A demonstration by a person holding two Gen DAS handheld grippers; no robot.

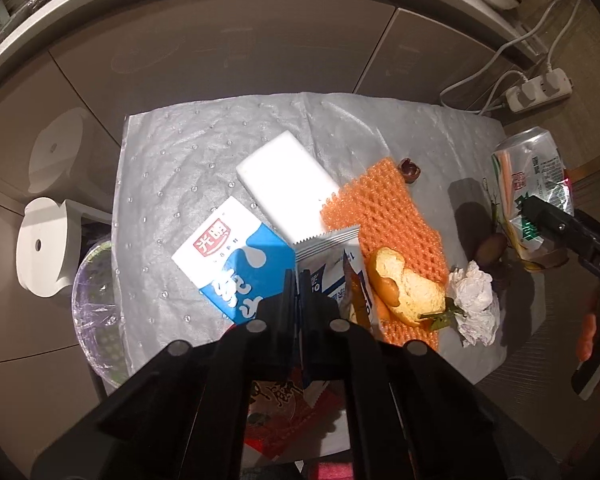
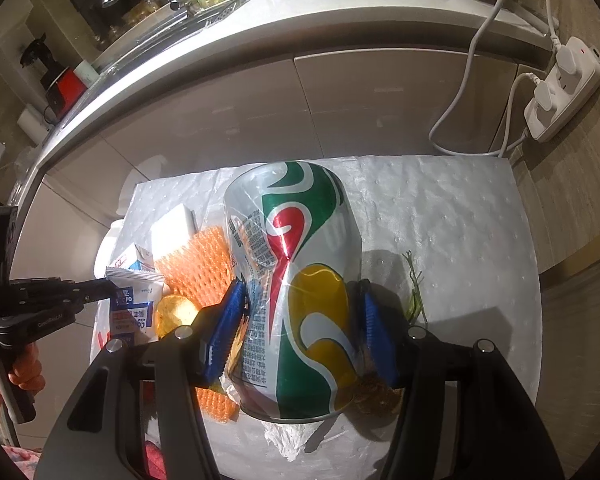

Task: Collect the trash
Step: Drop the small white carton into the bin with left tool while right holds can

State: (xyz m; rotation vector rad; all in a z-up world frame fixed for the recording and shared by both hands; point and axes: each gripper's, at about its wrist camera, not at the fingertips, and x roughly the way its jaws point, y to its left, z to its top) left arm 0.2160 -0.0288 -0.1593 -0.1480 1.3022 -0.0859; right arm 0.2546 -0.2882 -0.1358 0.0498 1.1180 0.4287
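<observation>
My left gripper is shut on a white and blue snack wrapper with a serrated edge, held over the grey dimpled mat. Under it lie a blue and white milk carton, a white sponge block, an orange foam net, a piece of bread and a crumpled tissue. My right gripper is shut on a dented silver, green and yellow drink can, its blue pads pressing both sides. The left gripper and wrapper show at the left there.
A bin lined with clear plastic sits left of the mat beside a white round stand. A power strip with white cables lies by the cabinet fronts. A red packet lies under the left gripper. Green stems lie on the mat.
</observation>
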